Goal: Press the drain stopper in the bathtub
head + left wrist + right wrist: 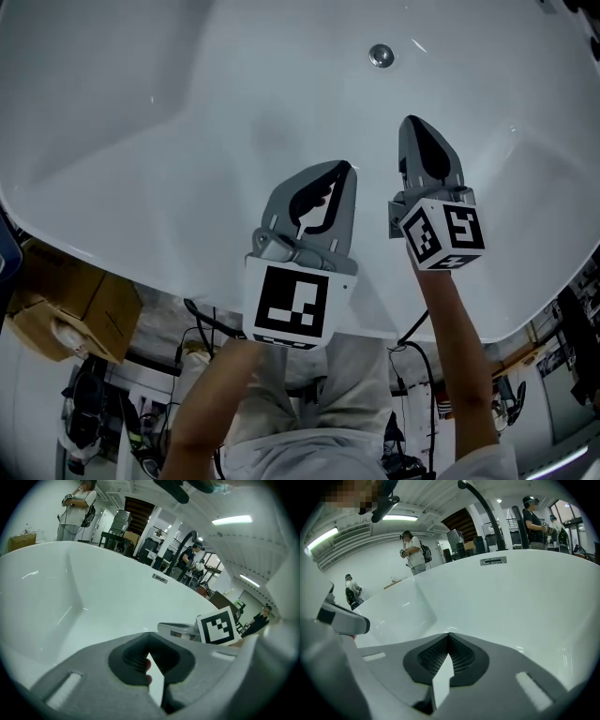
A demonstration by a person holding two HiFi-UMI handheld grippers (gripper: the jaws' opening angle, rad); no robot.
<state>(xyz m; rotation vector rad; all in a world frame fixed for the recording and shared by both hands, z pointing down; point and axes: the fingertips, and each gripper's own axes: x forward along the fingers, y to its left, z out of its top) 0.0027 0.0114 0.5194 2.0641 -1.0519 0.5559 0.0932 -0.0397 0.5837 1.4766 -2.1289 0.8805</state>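
The round chrome drain stopper (381, 55) sits in the floor of the white bathtub (141, 112), at the far middle in the head view. My right gripper (410, 122) hangs over the tub, its tips short of the stopper and slightly to its right, jaws shut on nothing. My left gripper (348, 168) is lower and to the left, also shut and empty. In the left gripper view the jaws (149, 633) meet at the tip before the tub wall (93, 592). The right gripper view shows closed jaws (449, 633) too. Neither gripper view shows the stopper.
An overflow plate (493, 561) is set in the tub's far wall. Cardboard boxes (70, 300) and cables (202, 323) lie on the floor by the tub's near rim. People stand beyond the tub (75, 508), among shelves and equipment.
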